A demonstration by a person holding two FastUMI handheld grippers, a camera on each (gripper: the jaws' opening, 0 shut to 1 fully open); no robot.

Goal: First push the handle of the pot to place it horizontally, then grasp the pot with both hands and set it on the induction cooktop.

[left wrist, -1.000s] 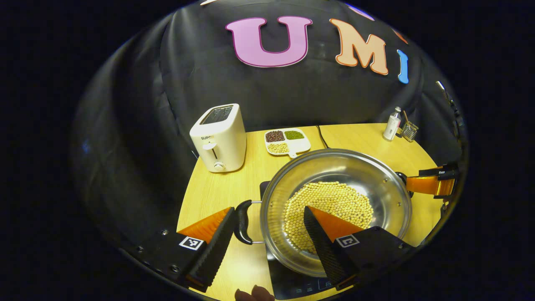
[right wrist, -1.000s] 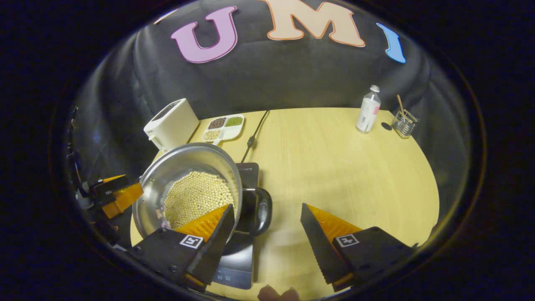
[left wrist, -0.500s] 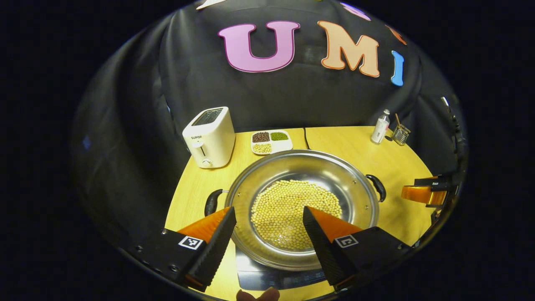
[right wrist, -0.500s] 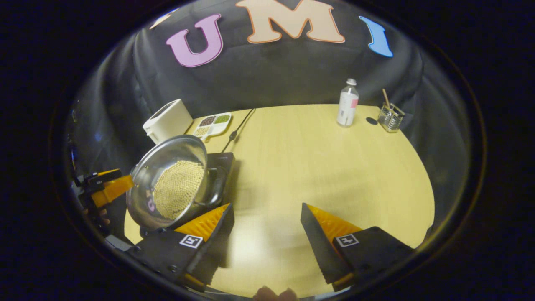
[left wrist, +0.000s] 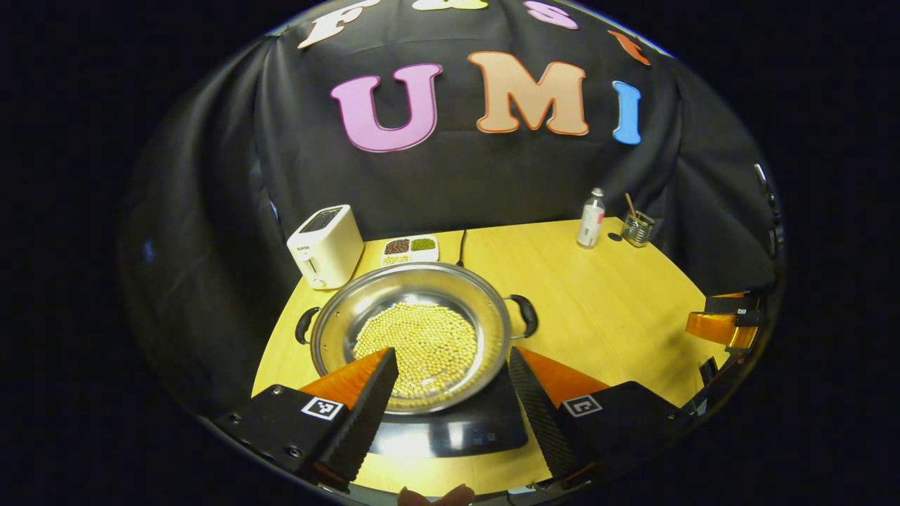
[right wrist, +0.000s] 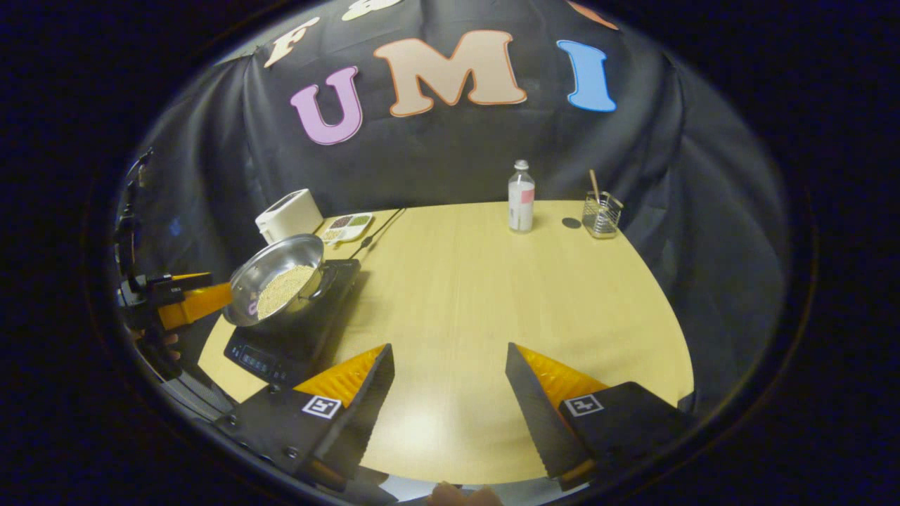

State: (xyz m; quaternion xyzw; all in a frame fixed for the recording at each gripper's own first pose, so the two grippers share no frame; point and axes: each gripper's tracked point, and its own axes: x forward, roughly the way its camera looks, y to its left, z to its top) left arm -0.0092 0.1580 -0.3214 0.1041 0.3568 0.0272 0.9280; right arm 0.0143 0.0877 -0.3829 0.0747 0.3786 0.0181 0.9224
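Observation:
A steel pot (left wrist: 351, 309) holding yellow beans sits on the black induction cooktop (left wrist: 478, 429), its two black handles (left wrist: 526, 315) pointing left and right. My left gripper (left wrist: 451, 353) is open, held back from the pot's near rim with nothing between its fingers. In the right gripper view, the pot (right wrist: 278, 281) and cooktop (right wrist: 295, 337) lie far to the left, with the left gripper (right wrist: 207, 296) beside the pot. My right gripper (right wrist: 448, 348) stands open over bare tabletop. It also shows at the right edge of the left gripper view (left wrist: 724, 325).
A white toaster (left wrist: 325, 246) and a divided tray of beans (left wrist: 411, 246) stand behind the pot, with a black cord (left wrist: 460, 246) running back. A bottle (right wrist: 521, 197) and a wire holder (right wrist: 602, 214) sit at the table's far side.
Both grippers have drawn back from the pot's handles, which they straddled a second ago. The pot stays on the cooktop and now looks smaller and farther off.

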